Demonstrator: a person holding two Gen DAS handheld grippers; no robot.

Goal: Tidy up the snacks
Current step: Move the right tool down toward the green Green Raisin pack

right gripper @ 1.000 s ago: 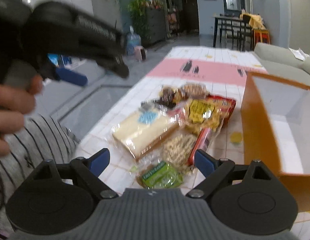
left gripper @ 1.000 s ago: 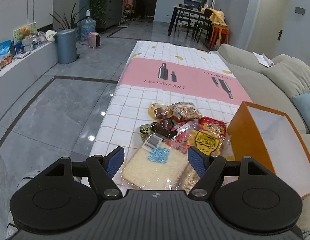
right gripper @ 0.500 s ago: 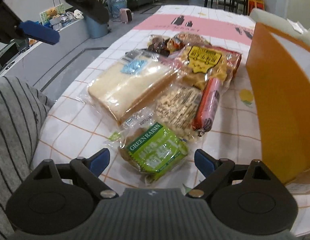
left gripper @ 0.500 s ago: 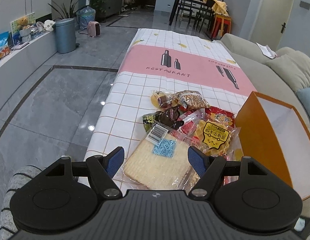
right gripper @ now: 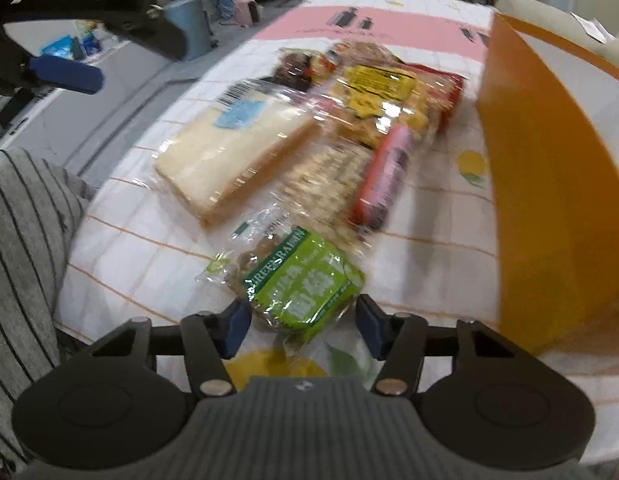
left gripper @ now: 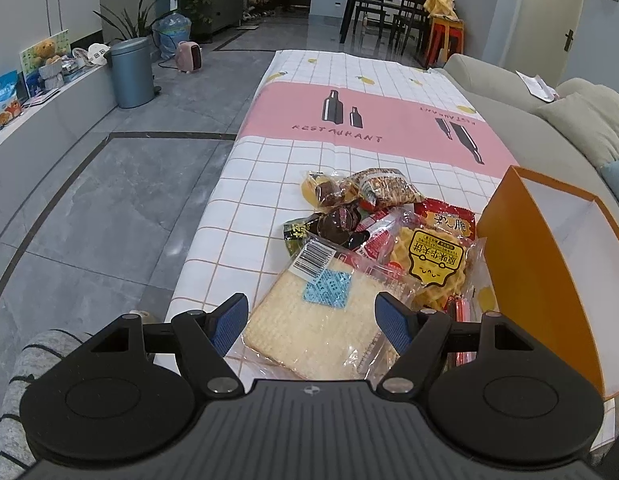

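At the bottom centre of the frame the right gripper [right gripper: 301, 326] is closing around the green raisin packet [right gripper: 299, 280], which sits between its blue pads [right gripper: 234, 328]. Above it, blurred, lie a wrapped bread slice [right gripper: 233, 152], a pink sausage [right gripper: 383, 178] and a yellow-labelled snack bag [right gripper: 375, 88]. The orange box [right gripper: 549, 184] fills the right side. The left gripper [right gripper: 65, 74] shows at upper left.

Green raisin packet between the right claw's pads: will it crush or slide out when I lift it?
The green raisin packet is a small crinkly film pouch, so it probably gives and rustles as the right claw closes around it. It looks light. The glossy wrap may slip, so grip the filled body, not the clear crimped end.
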